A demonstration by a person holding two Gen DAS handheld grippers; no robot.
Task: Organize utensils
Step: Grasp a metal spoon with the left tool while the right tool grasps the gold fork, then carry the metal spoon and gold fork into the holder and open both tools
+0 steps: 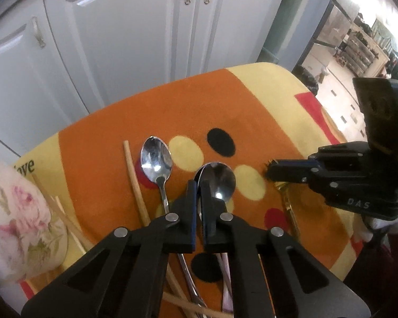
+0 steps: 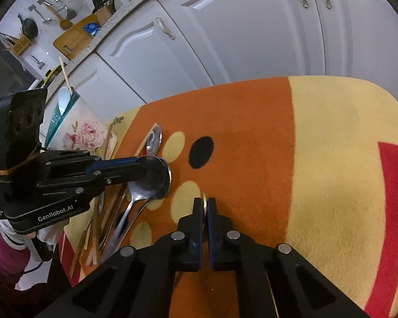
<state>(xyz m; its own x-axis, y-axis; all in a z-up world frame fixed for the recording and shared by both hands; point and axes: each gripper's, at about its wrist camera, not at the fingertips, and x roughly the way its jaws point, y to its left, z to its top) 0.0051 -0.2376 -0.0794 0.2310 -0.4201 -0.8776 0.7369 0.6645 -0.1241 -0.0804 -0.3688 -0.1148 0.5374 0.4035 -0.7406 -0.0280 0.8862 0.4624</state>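
Your left gripper pinches the shiny silver spoons by the bowl edge, above the orange and yellow spotted cloth; your right gripper squeezes the thin gold utensil tight; another silver spoon lies flat beside a wooden chopstick; the flowery cup stands near the cloth's edge.

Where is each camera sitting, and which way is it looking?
Left wrist: sits on the left gripper, looking down its fingers at shiny metal spoons on the orange-and-yellow patterned cloth; the right gripper shows.
Right wrist: sits on the right gripper, pinching a gold-coloured utensil; a pink sleeve shows.
Shared: cloth, spoons, white cabinet doors.
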